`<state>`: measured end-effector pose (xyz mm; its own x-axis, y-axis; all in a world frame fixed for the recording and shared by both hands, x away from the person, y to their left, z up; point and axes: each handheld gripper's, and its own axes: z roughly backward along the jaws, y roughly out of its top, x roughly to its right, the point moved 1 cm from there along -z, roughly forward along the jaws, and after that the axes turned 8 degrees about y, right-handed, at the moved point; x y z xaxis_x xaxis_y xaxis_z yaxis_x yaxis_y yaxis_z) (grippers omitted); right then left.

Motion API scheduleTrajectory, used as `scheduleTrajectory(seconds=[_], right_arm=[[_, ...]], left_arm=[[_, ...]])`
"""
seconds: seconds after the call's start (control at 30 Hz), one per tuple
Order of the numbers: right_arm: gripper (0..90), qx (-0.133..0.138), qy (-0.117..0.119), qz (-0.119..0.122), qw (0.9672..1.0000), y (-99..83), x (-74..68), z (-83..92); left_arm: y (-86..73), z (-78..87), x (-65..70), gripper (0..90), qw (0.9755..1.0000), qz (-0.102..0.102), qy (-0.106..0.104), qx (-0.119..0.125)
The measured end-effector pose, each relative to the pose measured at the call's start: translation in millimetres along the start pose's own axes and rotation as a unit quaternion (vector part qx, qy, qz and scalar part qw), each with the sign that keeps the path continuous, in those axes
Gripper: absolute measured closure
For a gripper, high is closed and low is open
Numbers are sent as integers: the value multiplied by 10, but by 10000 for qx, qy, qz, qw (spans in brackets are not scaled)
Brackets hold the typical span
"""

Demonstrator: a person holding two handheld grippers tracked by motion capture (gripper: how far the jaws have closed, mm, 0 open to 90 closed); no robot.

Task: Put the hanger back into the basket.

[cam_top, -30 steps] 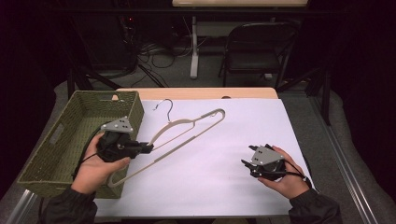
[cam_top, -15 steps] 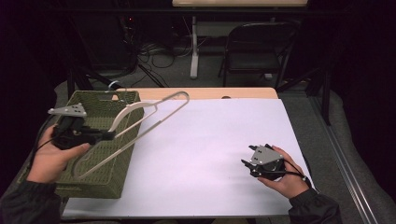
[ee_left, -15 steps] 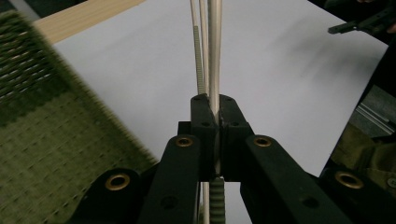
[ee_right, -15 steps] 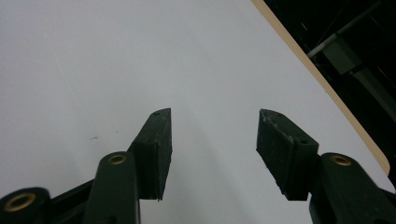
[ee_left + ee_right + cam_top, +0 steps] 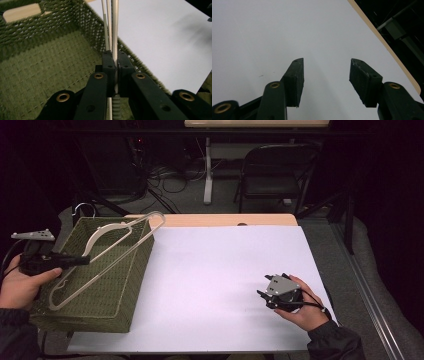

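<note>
Your left gripper (image 5: 75,260) has carried the pale slim plastic hanger (image 5: 107,257) off the white surface (image 5: 225,270); jaws clamped on it, it hangs over the green woven basket (image 5: 127,285), ready for lowering. Your right gripper (image 5: 264,296) rests, jaws apart, empty.

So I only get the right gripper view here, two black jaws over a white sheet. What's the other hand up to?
Observer: The left gripper is shut on a pale clothes hanger.
Operator: Where is it holding that?
Observer: Over a green woven basket at the table's left edge.
Operator: Anything in the basket?
Observer: The left gripper view shows its woven floor bare below the hanger.
</note>
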<state>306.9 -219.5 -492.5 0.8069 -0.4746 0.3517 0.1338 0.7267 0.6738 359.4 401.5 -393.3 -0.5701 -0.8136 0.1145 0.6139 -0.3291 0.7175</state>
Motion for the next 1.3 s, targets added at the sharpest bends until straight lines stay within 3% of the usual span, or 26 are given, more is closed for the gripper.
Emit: scheduleTrajectory(seconds=[0.17,0.2,0.3,0.5,1.07,1.3], right_arm=[[457,-35,16,-2,10000,-7,-4,-10],[456,-145,30,-2,9999,-5,-2,0],[457,-31,31,-7,10000,-17,-3,-29],[457,-77,45,-25,10000,-35,-20,-59],[456,-150,6,-32,9999,-8,-18,-56],[456,-132,8,-44,9999,-2,-18,-72]], left_arm=[[-28,45,-139,876,10000,9,31,29],[-29,55,-168,876,10000,7,48,36],[-39,60,-236,876,10000,-39,53,35],[-45,86,-322,876,9999,-71,109,14],[-163,187,-352,876,9995,-325,5,44],[-212,263,-452,876,9996,-224,163,63]])
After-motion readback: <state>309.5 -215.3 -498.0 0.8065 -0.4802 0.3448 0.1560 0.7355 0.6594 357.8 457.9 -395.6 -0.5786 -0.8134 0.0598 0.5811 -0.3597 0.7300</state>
